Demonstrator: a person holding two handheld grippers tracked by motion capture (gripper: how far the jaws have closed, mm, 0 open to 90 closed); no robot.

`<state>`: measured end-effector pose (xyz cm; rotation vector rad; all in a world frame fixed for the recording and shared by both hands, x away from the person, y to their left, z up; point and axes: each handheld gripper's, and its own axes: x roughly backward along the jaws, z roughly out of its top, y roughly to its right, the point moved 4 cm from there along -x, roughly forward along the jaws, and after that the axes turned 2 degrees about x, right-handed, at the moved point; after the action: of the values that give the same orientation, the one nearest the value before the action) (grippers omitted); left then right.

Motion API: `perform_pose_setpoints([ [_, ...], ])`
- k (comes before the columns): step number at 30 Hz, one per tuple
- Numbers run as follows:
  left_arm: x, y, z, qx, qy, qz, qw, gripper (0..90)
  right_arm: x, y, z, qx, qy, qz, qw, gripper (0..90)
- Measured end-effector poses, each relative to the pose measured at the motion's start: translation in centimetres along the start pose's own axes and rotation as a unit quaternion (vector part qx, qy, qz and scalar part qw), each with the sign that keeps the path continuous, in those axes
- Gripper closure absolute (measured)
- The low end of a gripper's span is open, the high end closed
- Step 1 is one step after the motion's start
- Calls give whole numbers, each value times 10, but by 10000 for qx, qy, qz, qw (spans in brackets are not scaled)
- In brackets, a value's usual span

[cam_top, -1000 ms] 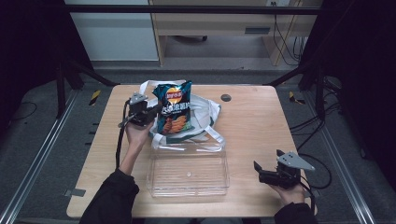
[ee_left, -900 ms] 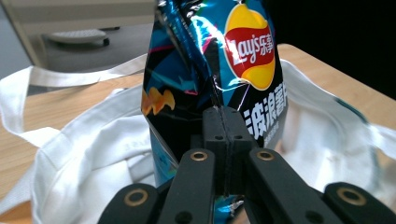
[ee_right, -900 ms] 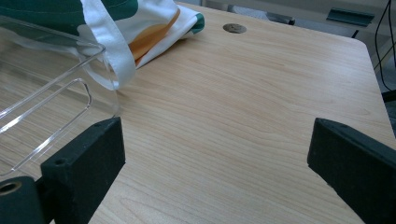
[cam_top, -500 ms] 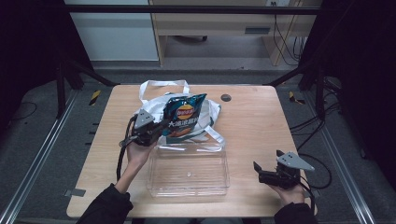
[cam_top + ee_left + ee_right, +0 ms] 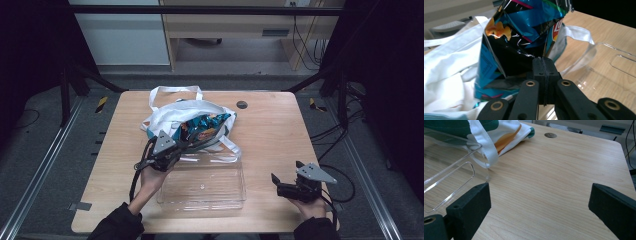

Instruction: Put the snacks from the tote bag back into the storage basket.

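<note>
Chip bag (image 5: 202,129), blue and crinkled, is lying in the mouth of the white tote bag (image 5: 165,117), just behind the clear bin's (image 5: 202,182) far rim. Left gripper (image 5: 167,150) is pinching the chip bag's lower edge with jaws closed tight. Right gripper (image 5: 285,187) is resting wide apart near the table's (image 5: 272,125) right front edge, with bare wood lying ahead of it.

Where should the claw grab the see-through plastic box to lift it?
Probably by a long side wall of the clear rectangular plastic box, coming straight down from above. The box sits open-topped and flat on the wooden table, so its thin upright rim is the only part narrow enough to pinch. The open right claw is nearest the right-hand wall, which is free of the white cloth bag.
</note>
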<state>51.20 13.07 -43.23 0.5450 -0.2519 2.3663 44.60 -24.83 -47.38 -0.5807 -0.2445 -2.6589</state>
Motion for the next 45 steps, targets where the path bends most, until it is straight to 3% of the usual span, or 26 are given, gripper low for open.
perform_pose_setpoints([
  [6, -2, 4, -3, -72, -64, -8, 10000, 900, 0, 0, 0, -8, 1, -4, 10000, 46],
  [12, -1, 2, -1, 19, 7, 22, 10000, 880, 0, 0, 0, -13, -7, 7, 10000, 46],
  [17, 1, -1, 2, 10, 69, 153, 9999, 729, 0, 0, 0, -14, -4, -1, 10000, 46],
  [29, 16, -10, 0, 176, 19, 539, 9984, 500, 1, 0, 0, -17, 2, -5, 10000, 46],
  [38, 41, -24, -4, 574, 280, 630, 9960, 467, 0, 0, 0, -19, -1, -9, 10000, 46],
  [45, 36, -20, 5, 414, 335, 734, 9959, 451, 0, 1, 0, -20, -1, -13, 10000, 46],
])
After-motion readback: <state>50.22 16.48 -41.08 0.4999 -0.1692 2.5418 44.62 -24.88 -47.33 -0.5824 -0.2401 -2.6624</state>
